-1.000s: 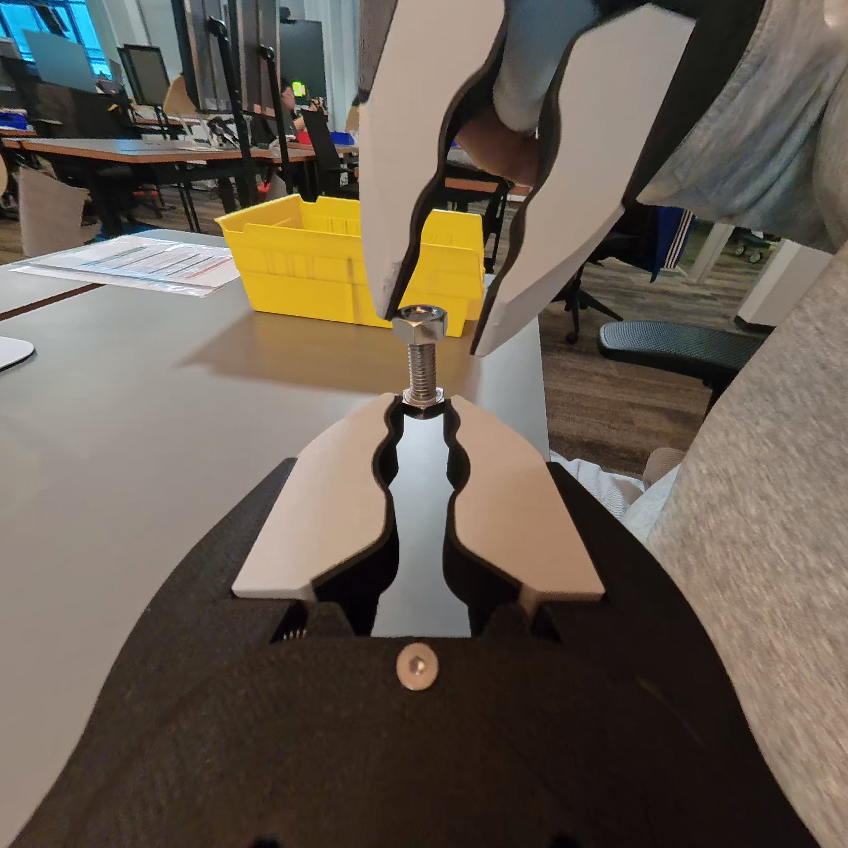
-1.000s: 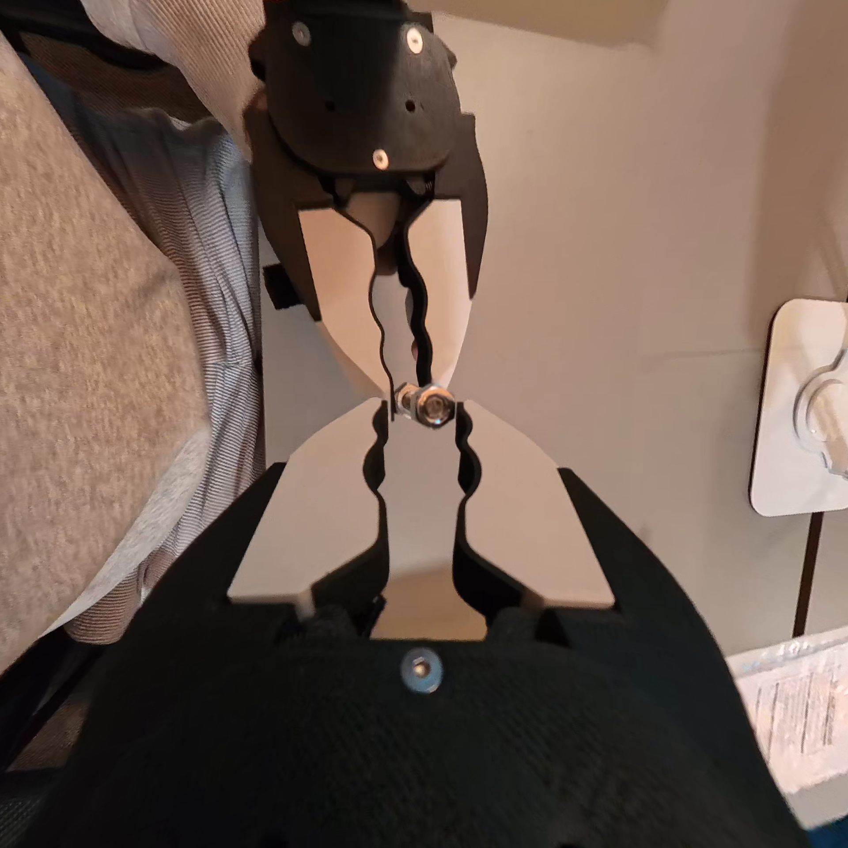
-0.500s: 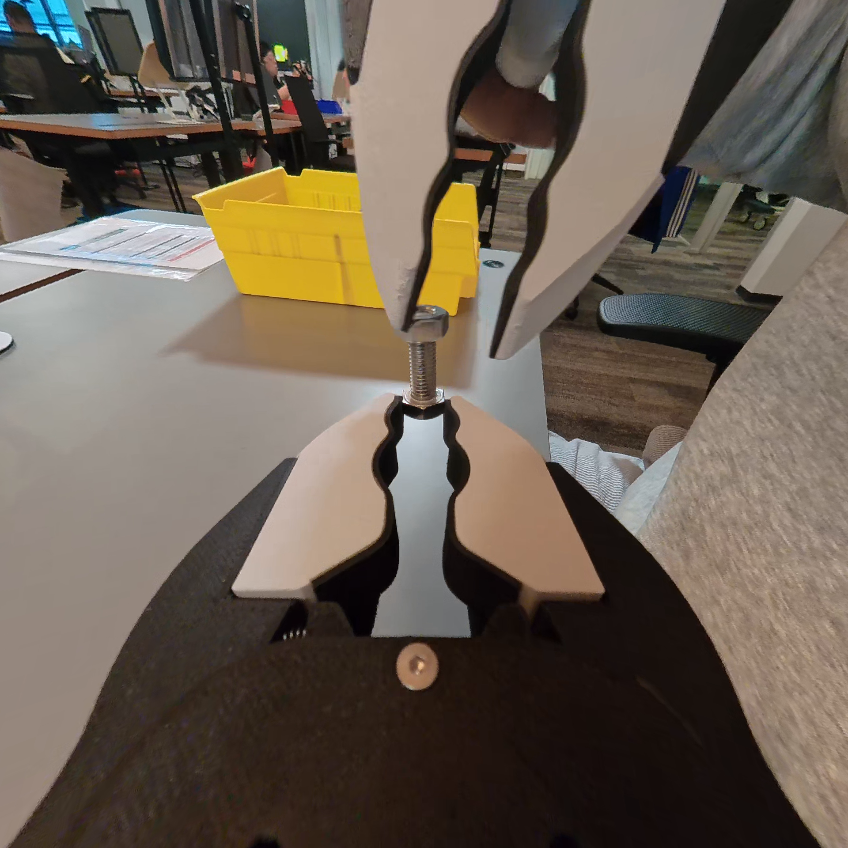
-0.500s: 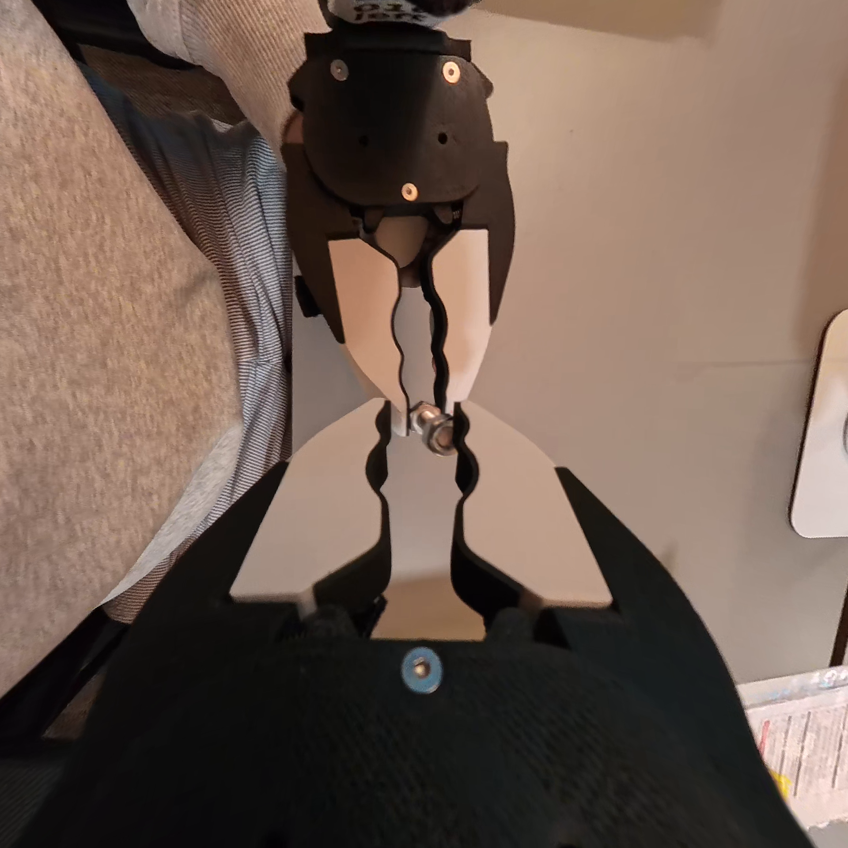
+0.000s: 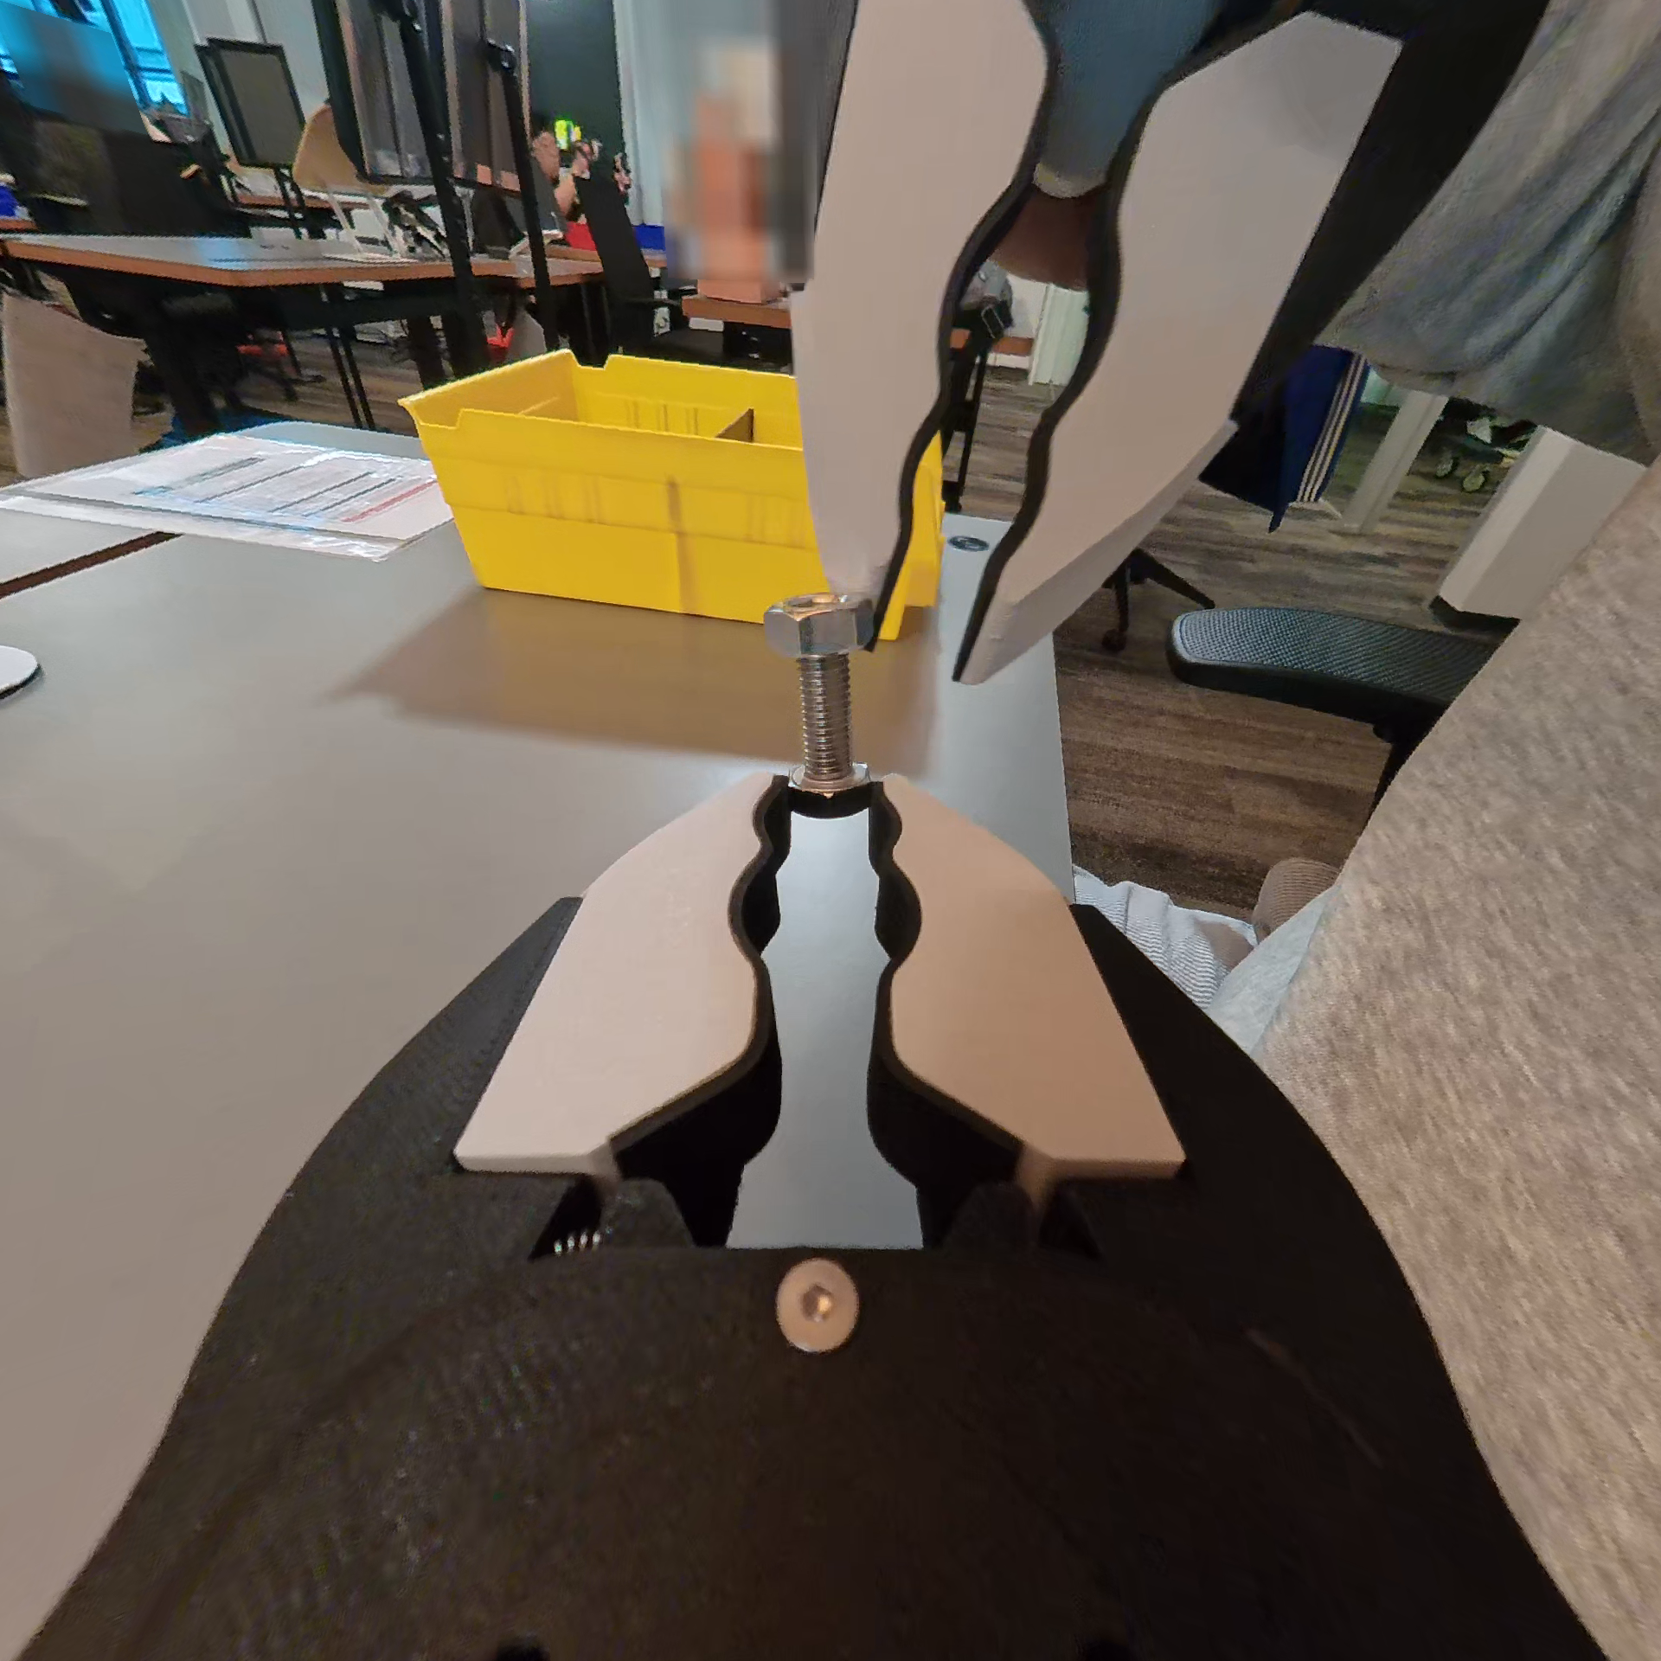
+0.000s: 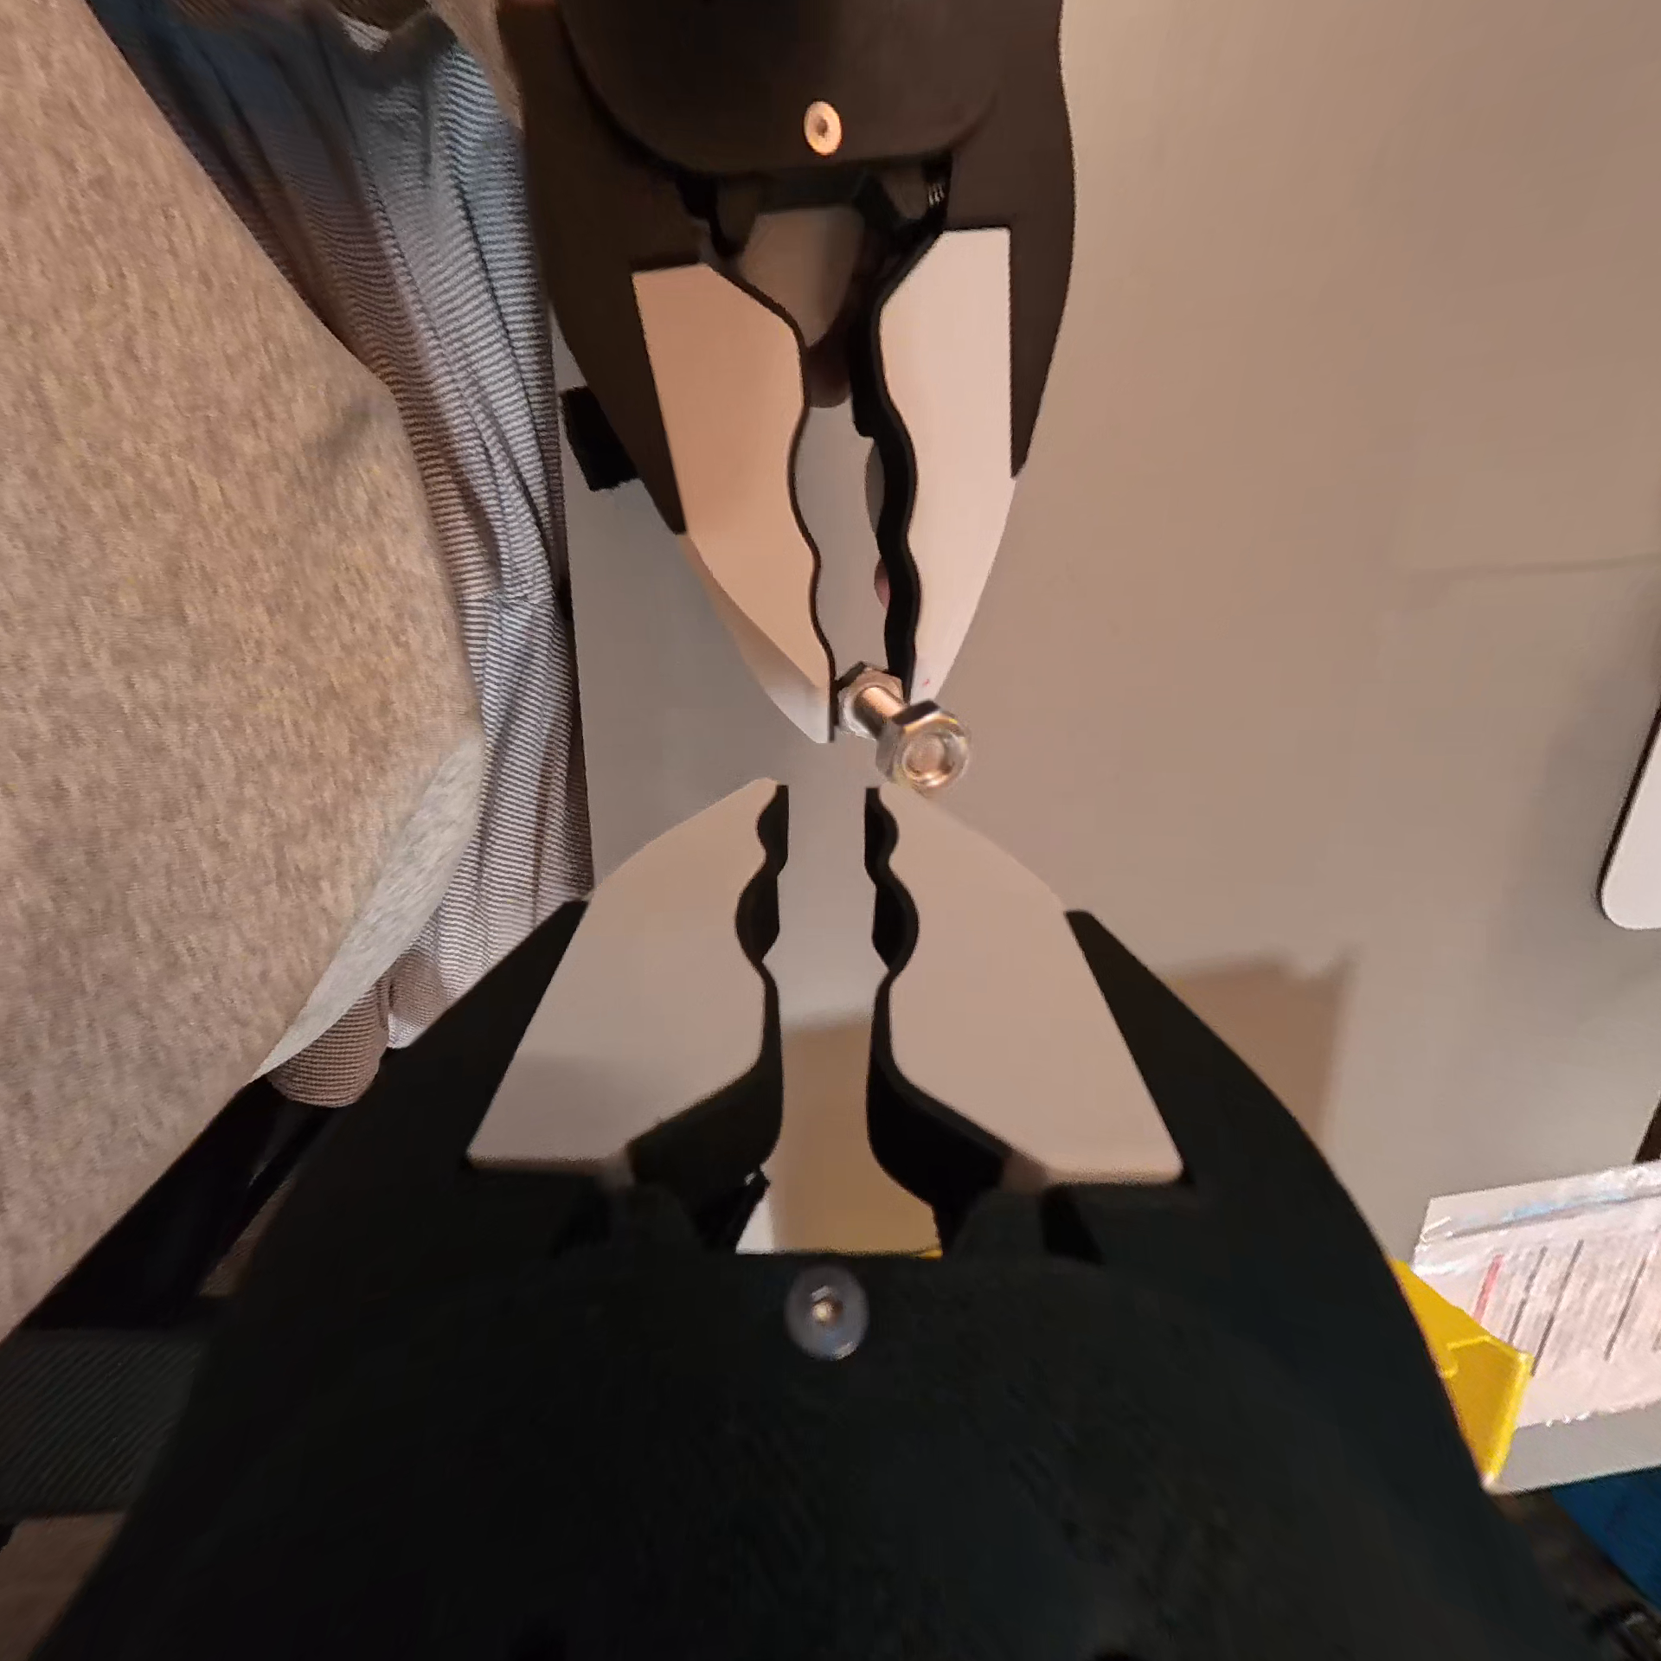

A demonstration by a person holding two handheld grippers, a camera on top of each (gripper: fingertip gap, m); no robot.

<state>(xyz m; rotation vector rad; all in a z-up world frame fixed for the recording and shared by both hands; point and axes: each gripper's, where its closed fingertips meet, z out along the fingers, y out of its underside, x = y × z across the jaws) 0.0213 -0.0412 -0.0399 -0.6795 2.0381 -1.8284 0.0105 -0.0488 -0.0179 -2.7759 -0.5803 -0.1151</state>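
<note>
Left gripper (image 5: 827, 791) clenches the nut (image 5: 828, 778) on an upright hex bolt (image 5: 820, 692), nut mostly hidden; right gripper (image 5: 917, 634) gapes, one fingertip beside the bolt's head.

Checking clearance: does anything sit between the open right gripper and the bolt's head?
Nothing visible does. The right gripper is open right by the bolt head, which sits just beside its gap. The left gripper pinches the nut.
</note>
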